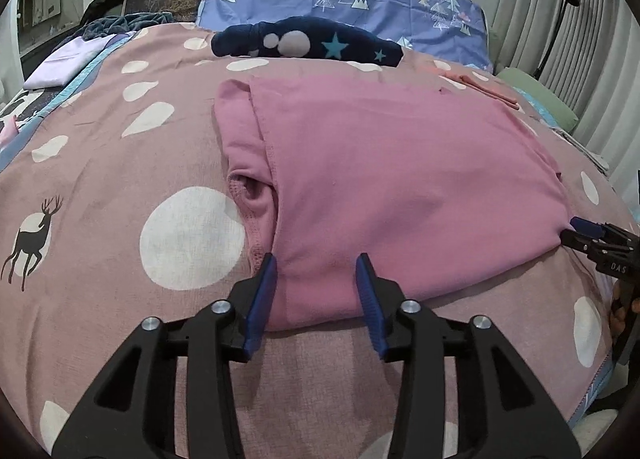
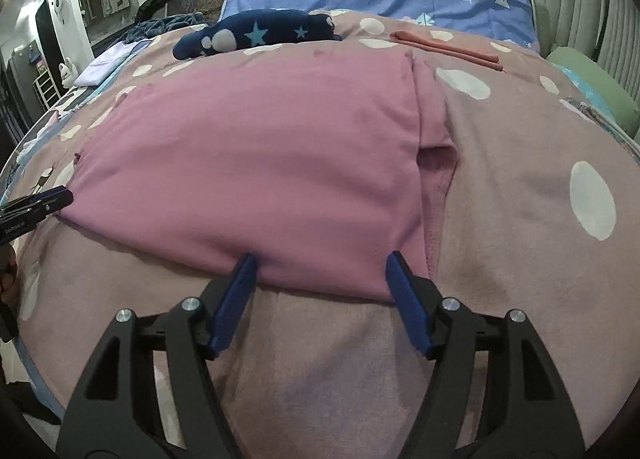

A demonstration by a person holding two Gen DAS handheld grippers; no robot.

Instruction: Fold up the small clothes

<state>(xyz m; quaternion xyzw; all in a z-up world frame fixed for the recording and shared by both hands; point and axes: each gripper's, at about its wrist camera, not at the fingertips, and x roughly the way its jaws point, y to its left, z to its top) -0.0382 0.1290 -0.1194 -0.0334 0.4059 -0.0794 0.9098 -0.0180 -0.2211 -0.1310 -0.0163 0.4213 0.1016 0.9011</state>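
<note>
pink garment [image 1: 380, 163] | near edge between fingers of left gripper [image 1: 316, 263], right gripper [image 2: 318, 259] | both spread, unpinched

Matt pink cloth garment [image 1: 400, 163] on printed cotton bedspread [image 1: 120, 179]

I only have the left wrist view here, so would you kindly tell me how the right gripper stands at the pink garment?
Observer: The right gripper is open, with its blue fingers astride the near folded edge of the pink garment.
Operator: Thank you. Is that side folded too?
Observer: Yes, a lower layer of the garment sticks out from under the top layer there.
Operator: And the salmon cloth beyond?
Observer: The salmon cloth lies flat as a long folded strip, apart from the pink garment.
</note>
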